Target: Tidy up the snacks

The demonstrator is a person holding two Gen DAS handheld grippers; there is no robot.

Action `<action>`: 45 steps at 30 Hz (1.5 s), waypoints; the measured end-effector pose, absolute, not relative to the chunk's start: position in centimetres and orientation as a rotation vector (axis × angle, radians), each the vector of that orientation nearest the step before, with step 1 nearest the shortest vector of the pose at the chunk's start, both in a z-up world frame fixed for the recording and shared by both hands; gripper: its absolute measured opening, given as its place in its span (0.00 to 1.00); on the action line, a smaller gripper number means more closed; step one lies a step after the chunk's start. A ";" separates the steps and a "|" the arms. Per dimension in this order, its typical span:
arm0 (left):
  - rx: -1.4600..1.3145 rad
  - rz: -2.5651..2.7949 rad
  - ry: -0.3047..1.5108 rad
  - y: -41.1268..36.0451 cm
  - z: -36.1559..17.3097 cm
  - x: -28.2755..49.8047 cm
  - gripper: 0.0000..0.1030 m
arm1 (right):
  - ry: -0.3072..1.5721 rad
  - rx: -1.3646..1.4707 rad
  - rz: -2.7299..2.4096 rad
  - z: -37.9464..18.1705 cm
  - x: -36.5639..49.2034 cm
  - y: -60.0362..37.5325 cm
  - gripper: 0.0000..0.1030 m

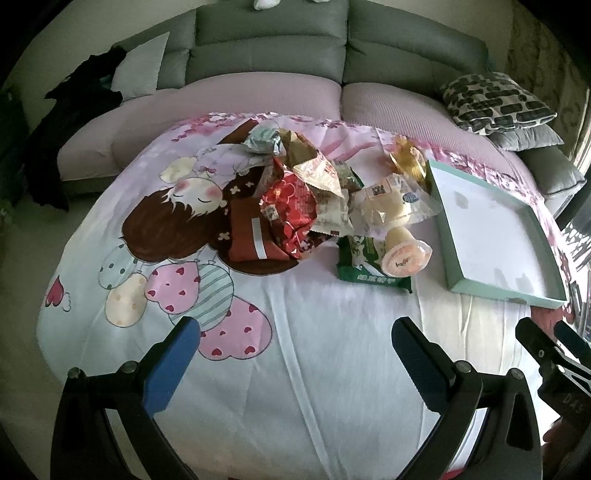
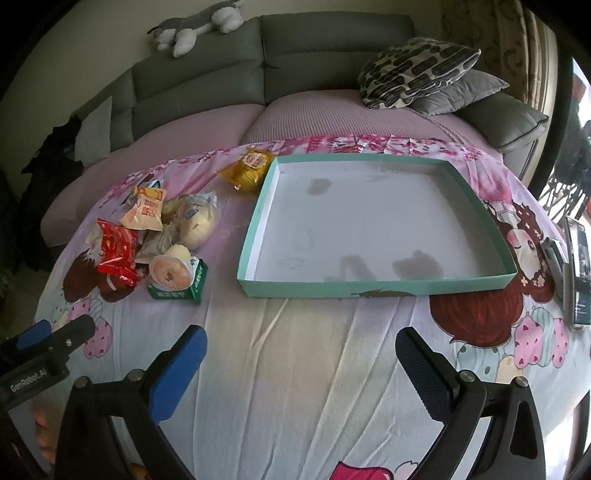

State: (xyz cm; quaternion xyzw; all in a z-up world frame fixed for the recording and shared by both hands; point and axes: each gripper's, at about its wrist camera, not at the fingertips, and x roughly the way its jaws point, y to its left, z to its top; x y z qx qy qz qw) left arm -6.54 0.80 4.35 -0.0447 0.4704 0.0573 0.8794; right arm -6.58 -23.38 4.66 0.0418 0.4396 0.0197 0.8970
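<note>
A heap of snack packets lies on a cartoon-print cloth: a red packet [image 1: 291, 206] [image 2: 118, 247], a jelly cup [image 1: 404, 256] [image 2: 171, 275] resting on a green packet [image 1: 369, 271] [image 2: 184, 291], a clear bag of buns [image 1: 388, 205] [image 2: 195, 221] and a yellow packet [image 2: 249, 168] apart at the back. To the right of the heap stands an empty teal-rimmed box lid [image 1: 506, 293] [image 2: 373, 286]. My left gripper [image 1: 293, 345] is open over bare cloth in front of the heap. My right gripper [image 2: 301, 350] is open in front of the box, holding nothing.
A grey sofa [image 2: 332, 48] with patterned and grey cushions [image 2: 417, 70] runs behind the table, with a plush toy [image 2: 195, 26] on its back. Dark clothing [image 1: 74, 122] lies at the left end. A dark flat device [image 2: 578, 269] lies at the table's right edge.
</note>
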 end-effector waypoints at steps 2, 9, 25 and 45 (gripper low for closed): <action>-0.099 0.126 0.977 1.0 4.5 -6.4 1.00 | 0.910 0.091 0.043 4.7 -6.5 -23.4 1.00; -0.113 0.136 0.956 1.3 5.0 -6.1 1.00 | 0.903 0.081 0.050 4.8 -6.2 -23.2 1.00; -0.099 0.136 0.934 0.9 5.0 -5.8 1.00 | 0.909 0.091 0.063 4.0 -5.4 -22.9 1.00; -0.058 0.063 0.895 1.0 7.6 -0.5 1.00 | 0.797 0.077 0.145 7.0 -0.5 -20.6 1.00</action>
